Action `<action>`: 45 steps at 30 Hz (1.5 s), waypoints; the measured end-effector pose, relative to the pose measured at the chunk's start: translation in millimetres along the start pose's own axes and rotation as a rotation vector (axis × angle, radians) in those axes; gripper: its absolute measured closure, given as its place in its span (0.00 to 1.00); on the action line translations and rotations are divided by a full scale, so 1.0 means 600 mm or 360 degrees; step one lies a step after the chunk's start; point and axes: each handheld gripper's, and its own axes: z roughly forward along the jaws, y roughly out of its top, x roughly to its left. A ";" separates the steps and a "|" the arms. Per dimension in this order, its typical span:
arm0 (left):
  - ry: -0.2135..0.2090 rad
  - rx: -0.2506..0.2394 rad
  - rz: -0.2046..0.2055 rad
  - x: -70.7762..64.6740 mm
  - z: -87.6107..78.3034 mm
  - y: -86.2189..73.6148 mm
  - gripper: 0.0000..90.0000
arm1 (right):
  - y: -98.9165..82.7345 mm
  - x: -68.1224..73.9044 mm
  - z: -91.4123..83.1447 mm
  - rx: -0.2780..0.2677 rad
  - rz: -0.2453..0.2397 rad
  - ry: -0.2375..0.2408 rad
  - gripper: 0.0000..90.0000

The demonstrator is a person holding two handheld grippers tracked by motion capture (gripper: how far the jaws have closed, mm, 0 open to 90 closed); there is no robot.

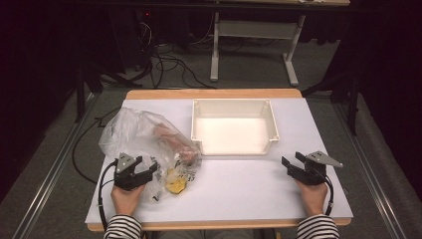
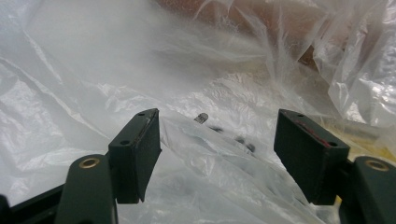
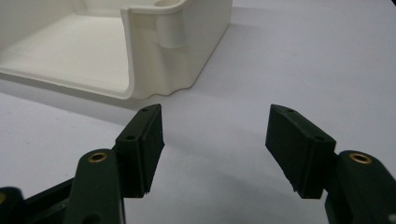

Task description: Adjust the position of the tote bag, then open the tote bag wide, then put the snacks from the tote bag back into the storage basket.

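A: Stage of work? The clear plastic bag point(image 1: 144, 142) lies left of the white bin point(image 1: 234, 127), just beside the bin's left wall, with its contents inside it. The bin holds nothing. By this showing, emptying the bag is barely begun; every item has yet to go across.

B: State of the 2 tools? The left gripper point(image 1: 144, 175) sits at the bag's near edge, left of and nearer than the bin. In the left gripper view its jaws stand apart with loose film of the bag point(image 2: 219, 154) bulging between them; the pads do not press on it. The right gripper point(image 1: 292, 164) rests right of the bin's near right corner, jaws apart over bare table point(image 1: 234, 184), holding nothing.

A: Contents of the bag? 1 pinkish-brown item point(image 1: 171, 139) toward the bin side, 1 yellow item point(image 1: 175, 185) at the near end, plus small dark pieces point(image 2: 243, 140). What they are cannot be told through the film.
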 end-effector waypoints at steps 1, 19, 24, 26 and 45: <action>-0.0001 0.0001 0.0000 0.000 0.000 0.000 0.36 | 0.000 0.000 0.000 -0.0002 0.0005 -0.0003 0.41; 0.0011 0.0021 0.0006 -0.001 0.002 0.001 0.36 | 0.000 -0.002 0.001 0.0008 0.0019 0.0006 0.41; 0.0014 0.0035 0.0026 -0.003 0.003 0.003 0.35 | 0.000 -0.003 0.000 0.0010 0.0031 0.0014 0.41; 0.0009 0.0051 0.0016 -0.002 0.005 0.004 0.34 | 0.000 -0.003 0.001 0.0012 0.0033 0.0015 0.41; -0.0023 0.0094 0.0068 -0.034 -0.006 0.047 0.26 | 0.000 -0.005 -0.001 -0.0010 0.0038 0.0034 0.41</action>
